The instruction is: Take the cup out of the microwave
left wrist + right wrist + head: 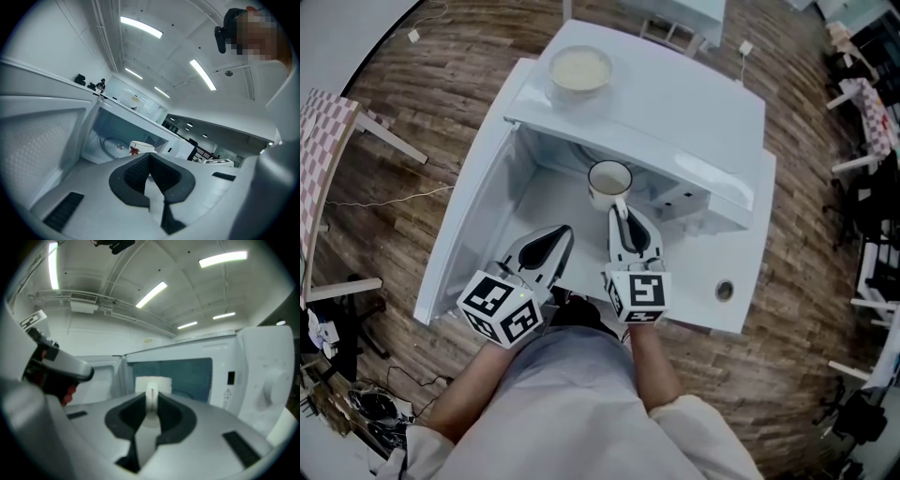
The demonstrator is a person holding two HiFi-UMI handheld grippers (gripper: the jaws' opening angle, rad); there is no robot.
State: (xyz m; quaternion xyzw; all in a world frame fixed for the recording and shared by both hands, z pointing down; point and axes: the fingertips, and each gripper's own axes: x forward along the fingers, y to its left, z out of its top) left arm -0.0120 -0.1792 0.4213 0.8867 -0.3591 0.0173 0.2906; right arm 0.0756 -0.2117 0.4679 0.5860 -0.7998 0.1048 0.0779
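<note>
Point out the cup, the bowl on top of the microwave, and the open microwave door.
cup [609,177], head view, on the inside of its open mouth.
bowl [579,69], head view, on the middle of its pale inside.
microwave door [469,236], head view, on the door's inner face.

A pale bowl [579,70] sits on the microwave's [675,122] top, upper centre of the head view. At lower right is a white tabletop [752,253] with a round hole [724,290]. A plank wood floor [441,112] surrounds it. A checked cloth [323,141] lies at the left edge, what may be chairs [862,103] stand at the right, and cables [356,403] tangle at lower left. Ceiling light strips [140,26] glow at the top of the left gripper view.
</note>
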